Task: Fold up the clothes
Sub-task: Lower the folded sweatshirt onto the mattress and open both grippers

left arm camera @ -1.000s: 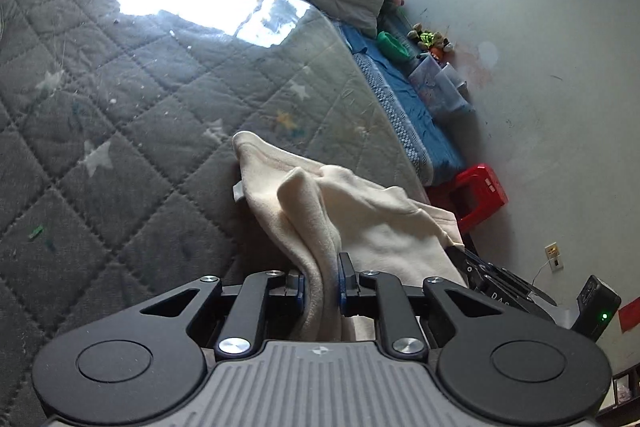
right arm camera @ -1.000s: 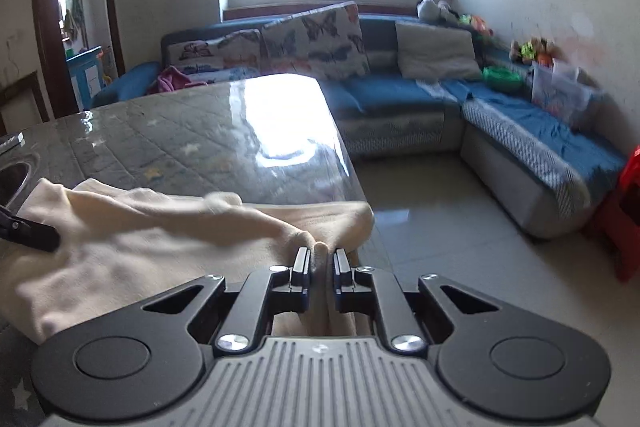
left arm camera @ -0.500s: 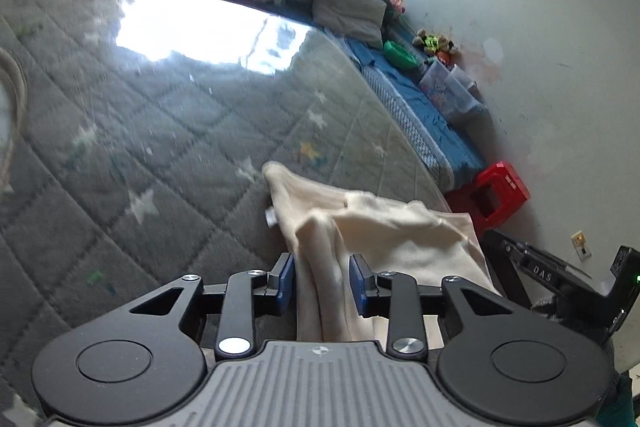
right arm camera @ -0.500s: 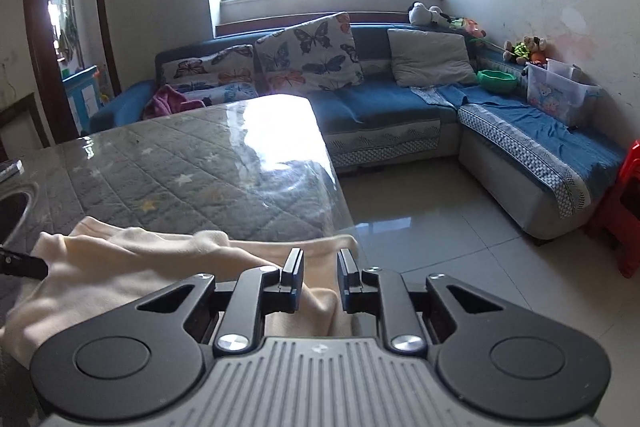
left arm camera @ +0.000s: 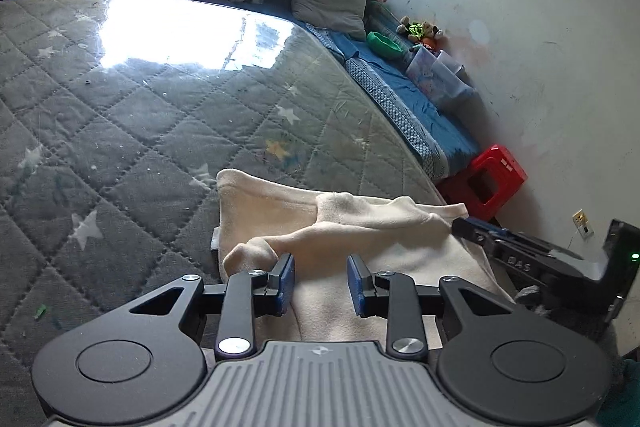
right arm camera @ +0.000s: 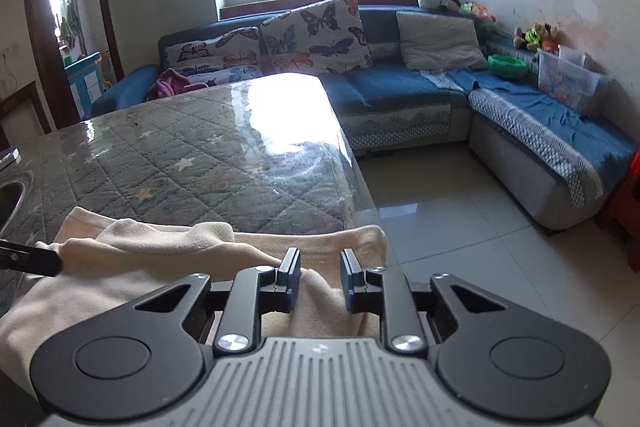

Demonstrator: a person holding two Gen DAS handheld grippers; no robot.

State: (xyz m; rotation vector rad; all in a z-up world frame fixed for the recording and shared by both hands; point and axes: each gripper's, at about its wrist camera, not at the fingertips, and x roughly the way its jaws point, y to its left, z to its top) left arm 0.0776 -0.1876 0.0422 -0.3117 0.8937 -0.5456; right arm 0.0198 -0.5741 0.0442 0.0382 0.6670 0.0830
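A cream fleece garment (left arm camera: 360, 239) lies folded over itself at the near right corner of the grey quilted table (left arm camera: 140, 131). My left gripper (left arm camera: 320, 277) is open just above the cloth, with nothing between its blue pads. The right gripper's body (left arm camera: 540, 259) shows at the cloth's right edge. In the right wrist view the same garment (right arm camera: 180, 259) lies in soft folds by the table edge. My right gripper (right arm camera: 320, 277) is open over it and holds nothing. A dark tip of the left gripper (right arm camera: 28, 259) touches the cloth's left side.
A blue corner sofa (right arm camera: 400, 87) with butterfly cushions (right arm camera: 316, 31) stands behind the table. A red plastic stool (left arm camera: 492, 183) sits on the tiled floor (right arm camera: 460, 227) to the right. The table's right edge (right arm camera: 360, 187) runs close to the garment.
Both grippers were shut on cloth folds a second ago. They have opened and let the garment go, and it has settled flat on the table. Both have pulled back slightly.
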